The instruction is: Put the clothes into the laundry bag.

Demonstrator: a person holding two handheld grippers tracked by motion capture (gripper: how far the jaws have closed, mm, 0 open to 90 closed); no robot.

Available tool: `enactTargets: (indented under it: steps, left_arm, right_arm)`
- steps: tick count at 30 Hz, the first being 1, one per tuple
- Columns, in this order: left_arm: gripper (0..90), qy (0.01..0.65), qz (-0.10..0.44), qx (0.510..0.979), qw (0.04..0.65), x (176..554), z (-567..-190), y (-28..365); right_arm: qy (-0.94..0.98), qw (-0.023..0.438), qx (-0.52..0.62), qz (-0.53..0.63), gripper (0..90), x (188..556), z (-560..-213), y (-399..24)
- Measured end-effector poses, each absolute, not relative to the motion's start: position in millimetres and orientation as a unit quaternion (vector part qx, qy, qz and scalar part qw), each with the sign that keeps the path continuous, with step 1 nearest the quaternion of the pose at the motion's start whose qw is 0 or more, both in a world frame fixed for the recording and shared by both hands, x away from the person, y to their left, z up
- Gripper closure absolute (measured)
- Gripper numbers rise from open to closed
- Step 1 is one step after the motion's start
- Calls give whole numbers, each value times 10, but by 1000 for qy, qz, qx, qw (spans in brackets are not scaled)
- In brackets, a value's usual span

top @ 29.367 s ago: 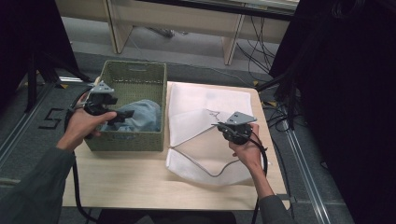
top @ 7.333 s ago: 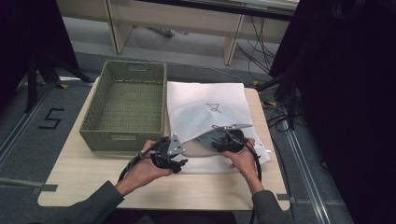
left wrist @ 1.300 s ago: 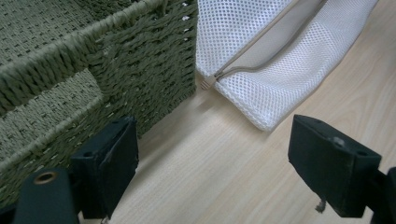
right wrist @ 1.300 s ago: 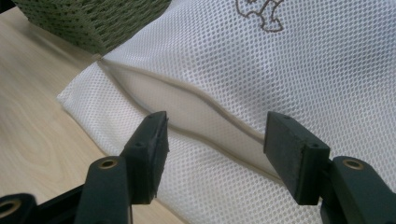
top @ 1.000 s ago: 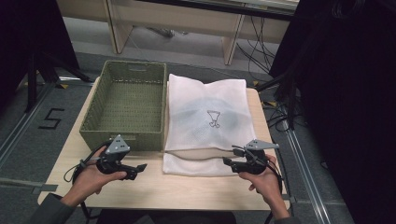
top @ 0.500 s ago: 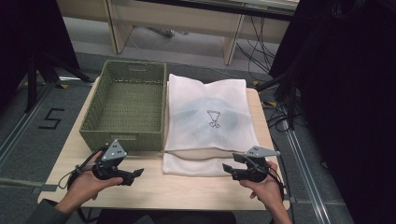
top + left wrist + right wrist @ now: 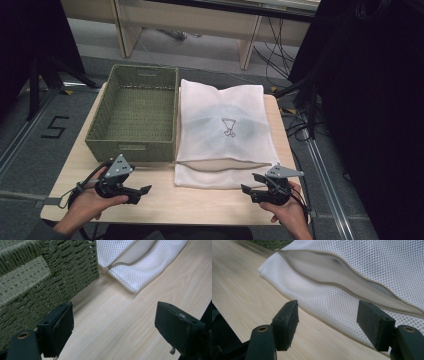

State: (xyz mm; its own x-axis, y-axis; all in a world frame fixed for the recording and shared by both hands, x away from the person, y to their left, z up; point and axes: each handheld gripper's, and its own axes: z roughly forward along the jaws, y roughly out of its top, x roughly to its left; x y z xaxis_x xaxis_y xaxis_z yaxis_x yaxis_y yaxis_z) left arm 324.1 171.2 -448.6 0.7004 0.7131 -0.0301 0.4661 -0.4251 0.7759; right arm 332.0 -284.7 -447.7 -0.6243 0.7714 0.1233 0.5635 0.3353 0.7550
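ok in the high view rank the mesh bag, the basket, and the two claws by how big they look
1. mesh bag, largest in the high view, slightly ahead of the basket
2. basket, close behind
3. left claw and right claw, far smaller; the two look alike, so no ranking between them

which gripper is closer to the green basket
Left. The left gripper sits just in front of the basket, near its front wall; the right gripper is across the table, by the mesh bag.

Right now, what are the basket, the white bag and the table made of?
Basket: olive woven cord or fibre, matte, going by the twisted strands. Bag: white mesh fabric with tiny holes and a zip. Table: pale wood, or a wood-look top, smooth with grain lines.
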Motion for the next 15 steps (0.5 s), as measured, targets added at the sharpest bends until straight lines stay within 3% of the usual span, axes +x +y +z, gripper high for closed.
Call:
enactTargets:
  steps: [8, 15]
  left_arm:
    - [155, 353, 160, 833, 396, 3258, -4493, 1724]
    - [155, 354, 157, 832, 398, 3268, -4504, 1724]
  right_arm:
    - [809, 119, 415, 398, 345, 3320, -4492, -2835]
    - [815, 138, 400, 395, 343, 3342, -4501, -2849]
